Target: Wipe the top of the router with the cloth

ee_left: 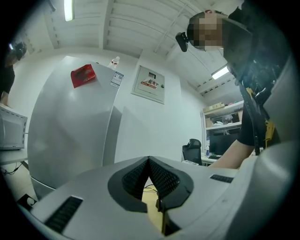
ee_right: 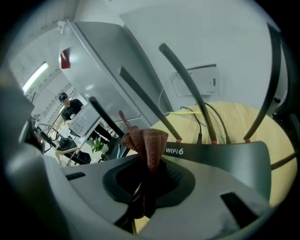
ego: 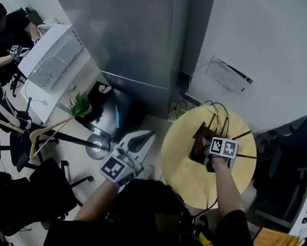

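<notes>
- Holding the cloth [ee_right: 146,140] in the right gripper [ee_right: 147,161], jaws pinched tight on a bunched brown-red fold, top of the fold poking up past the pads.
- Just beyond those jaws: the router [ee_right: 225,152], dark body, "WIFI 6" print on the near edge, thin antennas [ee_right: 187,89] standing up and fanning out.
- From the head view, right gripper [ego: 208,147] over the router [ego: 198,152], toward the far side of the round yellow table [ego: 181,172].
- Cloth-to-router contact: can't tell from either view.
- Dark cables [ego: 215,107] looping off the router's far side toward the white wall.
- Left gripper [ee_left: 149,161] closed, pad tips meeting, nothing between them, a bit of yellow tabletop visible in the gap below.
- From the head view, left gripper [ego: 148,135] just off the table's left edge, apart from the router, aimed far.
- Far side: grey fridge [ee_left: 70,131] with a red item [ee_left: 83,75] up high, white wall panel [ee_left: 150,84] to its right.
- Far left: seated person [ego: 0,27], small green plant [ego: 80,105], wooden hanger [ego: 49,133].
</notes>
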